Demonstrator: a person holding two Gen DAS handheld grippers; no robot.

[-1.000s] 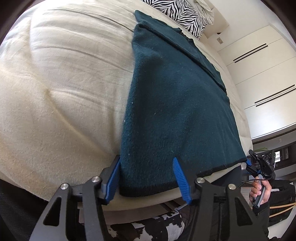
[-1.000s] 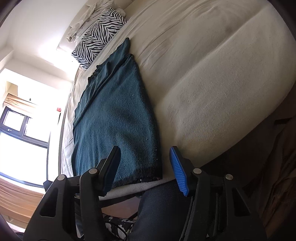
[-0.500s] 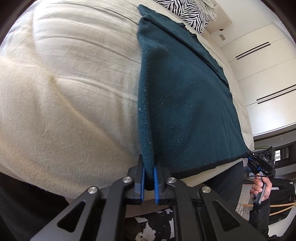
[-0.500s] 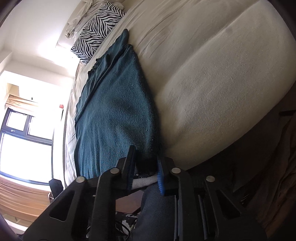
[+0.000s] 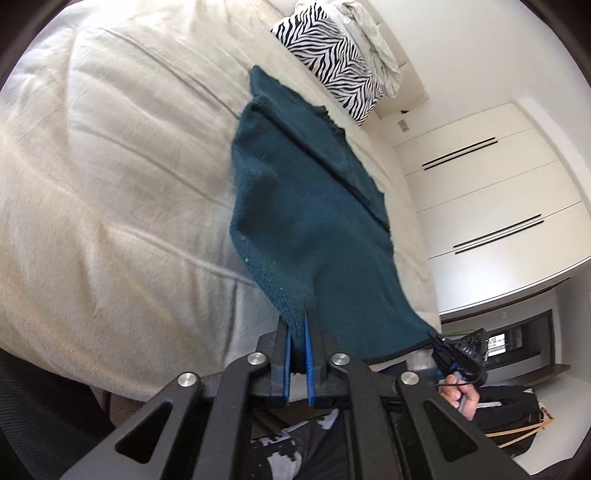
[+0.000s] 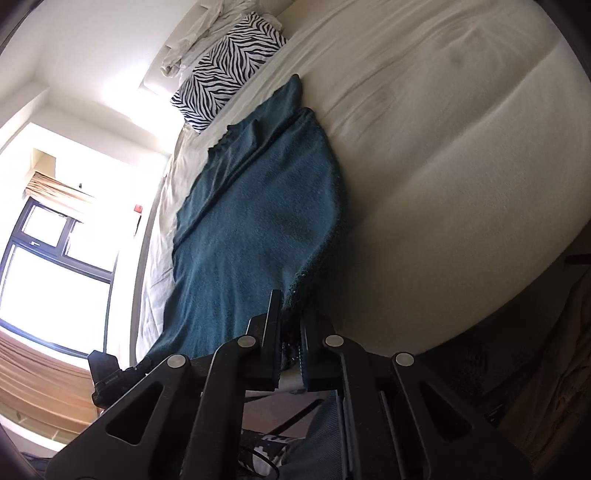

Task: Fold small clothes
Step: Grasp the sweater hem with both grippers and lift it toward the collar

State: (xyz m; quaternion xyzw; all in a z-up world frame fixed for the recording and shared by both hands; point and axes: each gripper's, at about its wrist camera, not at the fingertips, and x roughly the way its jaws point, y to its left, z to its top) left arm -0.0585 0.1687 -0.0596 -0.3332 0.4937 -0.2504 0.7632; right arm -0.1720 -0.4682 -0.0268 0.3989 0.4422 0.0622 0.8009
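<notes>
A dark teal knitted garment [image 5: 306, 206] lies lengthwise on the cream bed [image 5: 110, 184], its far end flat and its near end raised off the sheet. My left gripper [image 5: 297, 332] is shut on the garment's near left corner. My right gripper [image 6: 290, 325] is shut on the near right corner of the same garment [image 6: 255, 221]. The right gripper also shows in the left wrist view [image 5: 458, 350], held by a hand. The left gripper shows in the right wrist view [image 6: 110, 373] at the lower left.
A zebra-print pillow [image 5: 332, 55] and crumpled white bedding [image 5: 373, 33] sit at the head of the bed. White wardrobe doors [image 5: 480, 192] stand to the right. A window [image 6: 48, 266] is on the left in the right wrist view. The bed's near edge [image 6: 461, 317] is just ahead.
Both grippers went from open around the garment's hem to shut on its near corners. They have since lifted the near end up off the bed.
</notes>
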